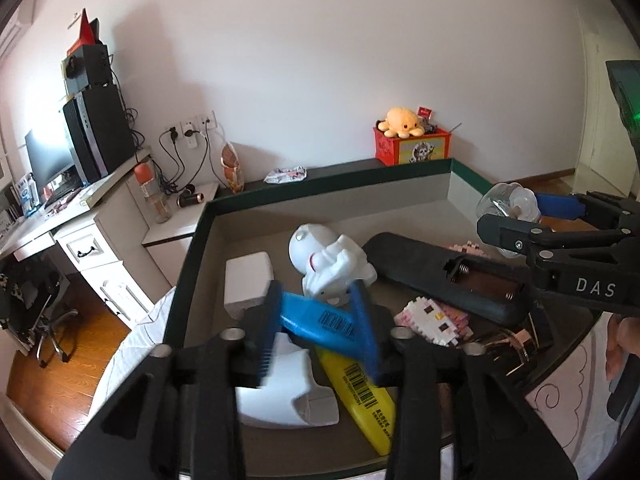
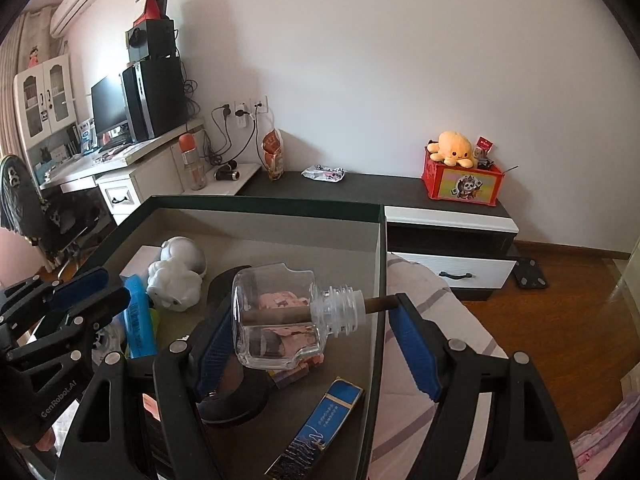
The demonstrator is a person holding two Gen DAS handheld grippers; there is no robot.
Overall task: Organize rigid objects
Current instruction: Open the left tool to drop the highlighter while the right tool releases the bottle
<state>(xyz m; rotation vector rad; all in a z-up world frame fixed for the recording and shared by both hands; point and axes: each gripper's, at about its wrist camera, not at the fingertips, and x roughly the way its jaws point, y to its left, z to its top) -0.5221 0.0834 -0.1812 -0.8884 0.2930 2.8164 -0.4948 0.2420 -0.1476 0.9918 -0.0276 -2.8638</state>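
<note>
My left gripper (image 1: 316, 320) is shut on a blue plastic case (image 1: 316, 322) and holds it over the green-rimmed tray (image 1: 332, 182). Under it lie a white figurine (image 1: 332, 260), a yellow tube (image 1: 360, 392) and a white device (image 1: 288, 396). My right gripper (image 2: 316, 332) is shut on a clear glass bottle (image 2: 276, 320) with a brown stick in its neck, held sideways above the tray's right part. The left gripper (image 2: 76, 300) and its blue case (image 2: 138, 316) show at the left of the right wrist view. The bottle (image 1: 506, 204) shows at the right of the left wrist view.
In the tray lie a black remote with open battery bay (image 1: 448, 276), a white block (image 1: 248, 280), a pink-white brick figure (image 1: 430, 320) and a blue box (image 2: 320, 424). A red box with a plush octopus (image 2: 460, 176) stands on the dark shelf. Bedding lies to the right.
</note>
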